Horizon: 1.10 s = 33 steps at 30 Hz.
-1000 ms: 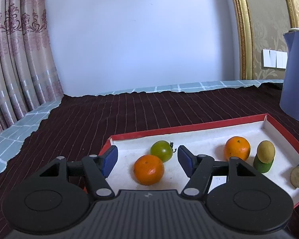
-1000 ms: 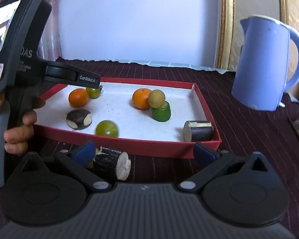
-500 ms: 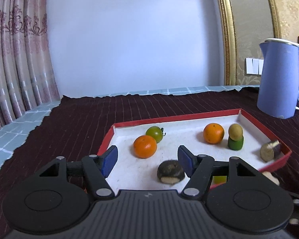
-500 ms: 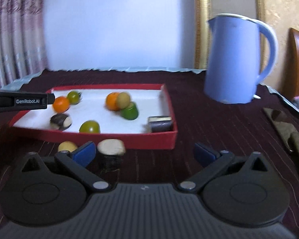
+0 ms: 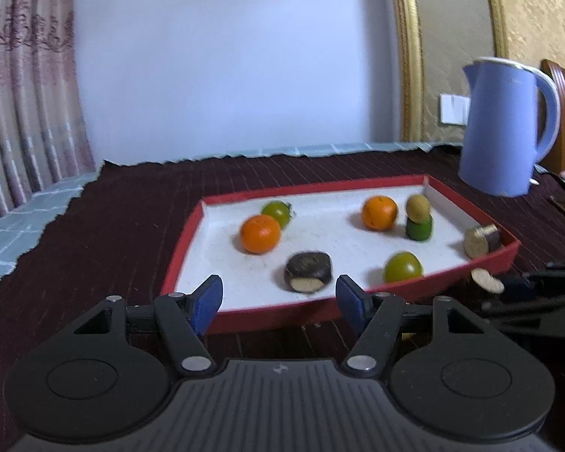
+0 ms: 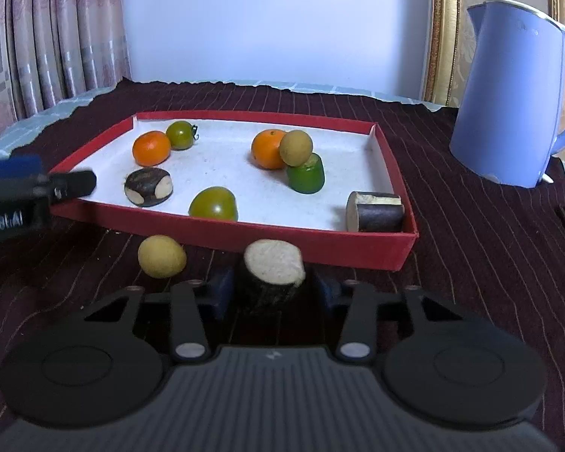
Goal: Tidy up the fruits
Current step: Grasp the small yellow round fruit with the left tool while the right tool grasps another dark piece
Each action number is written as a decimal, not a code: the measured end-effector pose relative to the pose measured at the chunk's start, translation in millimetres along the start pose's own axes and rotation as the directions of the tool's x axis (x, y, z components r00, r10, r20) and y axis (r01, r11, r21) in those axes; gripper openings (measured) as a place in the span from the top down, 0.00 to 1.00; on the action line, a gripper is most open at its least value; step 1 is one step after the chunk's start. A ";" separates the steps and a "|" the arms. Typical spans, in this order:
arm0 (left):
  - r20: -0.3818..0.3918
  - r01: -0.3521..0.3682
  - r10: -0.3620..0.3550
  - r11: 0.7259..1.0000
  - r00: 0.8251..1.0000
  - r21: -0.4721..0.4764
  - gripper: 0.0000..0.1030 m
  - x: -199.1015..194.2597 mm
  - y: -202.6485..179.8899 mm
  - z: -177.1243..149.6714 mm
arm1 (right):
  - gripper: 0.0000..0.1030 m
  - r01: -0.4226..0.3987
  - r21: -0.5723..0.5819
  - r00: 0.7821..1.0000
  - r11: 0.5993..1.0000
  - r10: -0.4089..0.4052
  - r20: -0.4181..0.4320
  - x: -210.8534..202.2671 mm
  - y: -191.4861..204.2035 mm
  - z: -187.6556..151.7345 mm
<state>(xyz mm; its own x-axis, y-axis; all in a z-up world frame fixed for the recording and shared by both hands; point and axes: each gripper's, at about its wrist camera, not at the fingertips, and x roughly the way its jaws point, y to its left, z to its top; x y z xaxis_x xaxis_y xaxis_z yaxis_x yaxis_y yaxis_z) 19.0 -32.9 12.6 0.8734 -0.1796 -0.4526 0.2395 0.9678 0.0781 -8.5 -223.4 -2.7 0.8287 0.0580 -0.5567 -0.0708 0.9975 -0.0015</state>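
Observation:
A red tray point(image 6: 312, 243) with a white floor holds two oranges point(image 6: 151, 148) point(image 6: 268, 148), two green tomatoes point(image 6: 181, 135) point(image 6: 213, 203), a tan round fruit point(image 6: 296, 147) on a green piece point(image 6: 306, 174), and two dark cut pieces point(image 6: 148, 187) point(image 6: 374, 211). My right gripper point(image 6: 271, 286) has its jaws around a dark cut piece point(image 6: 273, 271) on the cloth before the tray. A yellow fruit point(image 6: 162, 256) lies to its left. My left gripper point(image 5: 278, 297) is open and empty at the tray's near edge point(image 5: 282, 310).
A blue kettle point(image 6: 516, 90) stands right of the tray on the dark striped tablecloth point(image 6: 489, 263). Curtains point(image 6: 49, 37) hang at the left behind the table. A gold frame point(image 5: 410, 49) is on the wall.
My left gripper has pulled back from over the tray to its near edge. My right gripper has moved left and narrowed its jaws around the dark cut piece before the tray.

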 end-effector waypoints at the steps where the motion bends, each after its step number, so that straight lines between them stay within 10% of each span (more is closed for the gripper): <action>1: -0.007 0.014 -0.013 1.000 1.000 0.010 0.36 -0.3 -2.1 -1.2 | 0.65 0.004 0.005 1.000 1.000 -0.004 0.004 -1.1 -1.0 -0.8; 26: -0.166 0.094 -0.073 0.987 0.983 0.127 0.38 32.6 -63.0 -5.9 | 0.65 0.071 0.087 0.996 0.994 -0.075 0.040 -11.3 -25.0 -8.3; 33: -0.187 0.155 -0.137 0.985 0.973 0.081 0.72 30.7 -63.4 -4.2 | 0.65 0.090 0.071 0.995 0.993 -0.092 0.032 -9.3 -22.0 -8.1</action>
<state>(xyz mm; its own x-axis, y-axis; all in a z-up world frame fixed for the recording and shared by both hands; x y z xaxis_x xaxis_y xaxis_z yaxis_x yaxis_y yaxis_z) 28.8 -99.1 -10.0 0.7375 -0.2746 -0.6169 0.4051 0.9109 0.0788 -19.2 -246.2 -4.2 0.8489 -0.0330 -0.5274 0.0436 0.9990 0.0077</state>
